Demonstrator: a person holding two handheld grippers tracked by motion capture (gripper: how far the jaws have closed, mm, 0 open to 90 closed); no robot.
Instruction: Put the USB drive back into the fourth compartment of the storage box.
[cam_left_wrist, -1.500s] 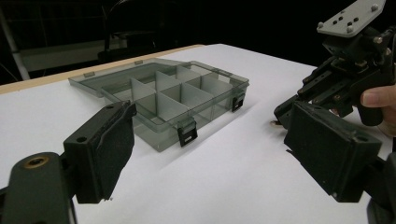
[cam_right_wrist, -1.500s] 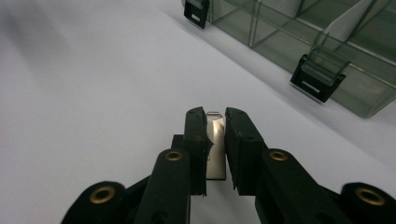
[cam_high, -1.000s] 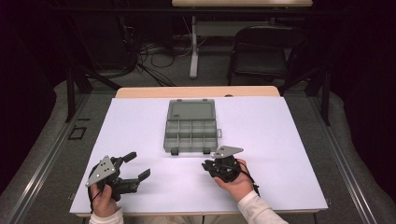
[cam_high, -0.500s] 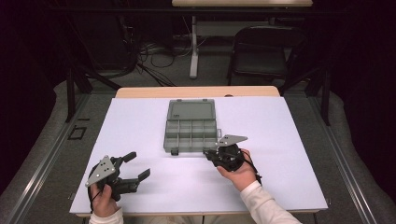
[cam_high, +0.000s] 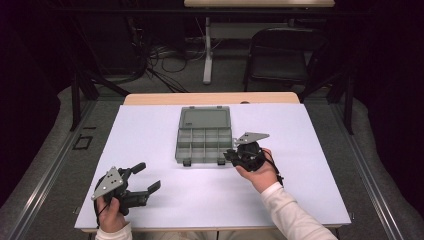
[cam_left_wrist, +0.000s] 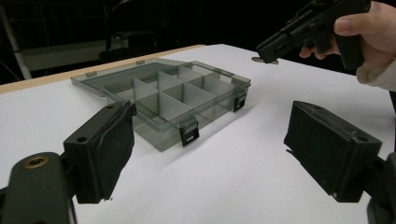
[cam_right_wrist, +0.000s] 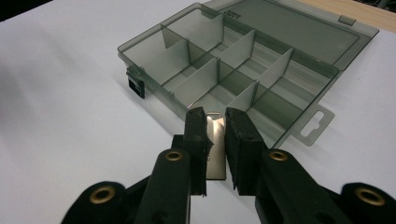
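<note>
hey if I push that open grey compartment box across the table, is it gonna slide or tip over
The compartment box will probably slide rather than tip: it lies low and flat on the white table cover, lid folded back. It looks like thin see-through plastic with empty cells, so likely light and easily nudged. The open lid may flex or swing on its hinge.

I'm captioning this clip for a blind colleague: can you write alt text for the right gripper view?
The right gripper holds a small flat metal piece between its two black jaws, at the near edge of an open, grey see-through organizer box. The box's divided compartments look empty, its lid lies flat behind, and it rests on a white tabletop.
</note>
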